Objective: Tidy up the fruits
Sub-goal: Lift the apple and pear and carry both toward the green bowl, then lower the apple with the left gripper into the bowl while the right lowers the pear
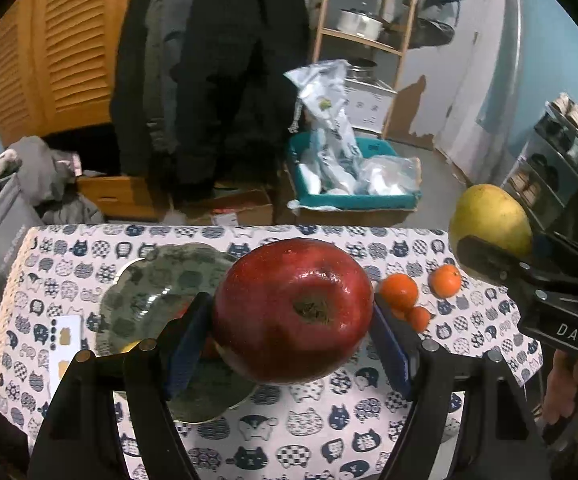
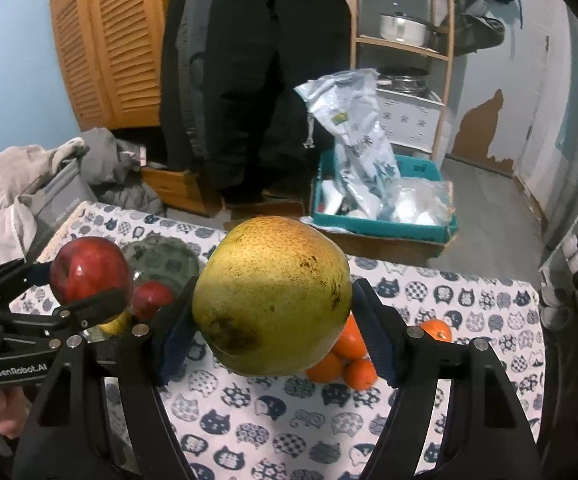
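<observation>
left gripper "genrobot.ai" grips apple; right gripper "das", pear.

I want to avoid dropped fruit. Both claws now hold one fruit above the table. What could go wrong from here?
1. The red apple is round and glossy, and the left claw grips it only at its two sides, so it may slip and fall onto the glass bowl.
2. The yellow pear nearly fills the right claw; a tilt could roll it out onto the oranges.
3. The two claws are close together and could bump.
</observation>
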`<action>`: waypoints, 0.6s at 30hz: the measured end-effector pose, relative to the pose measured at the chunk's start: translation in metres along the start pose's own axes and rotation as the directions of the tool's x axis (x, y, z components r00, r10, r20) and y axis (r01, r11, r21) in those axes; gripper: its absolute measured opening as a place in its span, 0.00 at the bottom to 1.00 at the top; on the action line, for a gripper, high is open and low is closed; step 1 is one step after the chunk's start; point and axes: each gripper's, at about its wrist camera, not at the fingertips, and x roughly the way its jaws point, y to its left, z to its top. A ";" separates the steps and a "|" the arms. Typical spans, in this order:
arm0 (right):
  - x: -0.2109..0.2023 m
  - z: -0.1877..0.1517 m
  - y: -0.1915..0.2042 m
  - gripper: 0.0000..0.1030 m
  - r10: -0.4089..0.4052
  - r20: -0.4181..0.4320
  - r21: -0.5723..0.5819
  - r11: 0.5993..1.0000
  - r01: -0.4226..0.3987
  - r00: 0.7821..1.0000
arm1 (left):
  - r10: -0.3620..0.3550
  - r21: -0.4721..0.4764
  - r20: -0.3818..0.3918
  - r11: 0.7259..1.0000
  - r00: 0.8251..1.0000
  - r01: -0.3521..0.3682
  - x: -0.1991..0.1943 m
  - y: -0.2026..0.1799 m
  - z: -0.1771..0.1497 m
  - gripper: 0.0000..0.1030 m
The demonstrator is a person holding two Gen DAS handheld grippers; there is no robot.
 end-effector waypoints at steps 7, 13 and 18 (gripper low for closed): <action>0.015 0.013 0.027 0.71 0.038 -0.008 -0.024 0.999 -0.039 0.999 | 0.036 -0.048 0.008 0.998 0.999 -0.036 -0.005 0.032 -0.001 0.76; 0.034 0.022 0.050 0.71 0.076 -0.031 -0.034 0.996 -0.077 0.997 | 0.063 -0.105 -0.003 0.992 0.998 -0.063 -0.003 0.066 -0.001 0.76; 0.054 0.028 0.071 0.71 0.105 -0.054 -0.047 0.993 -0.107 0.993 | 0.087 -0.148 -0.016 0.985 0.996 -0.089 0.002 0.093 -0.002 0.76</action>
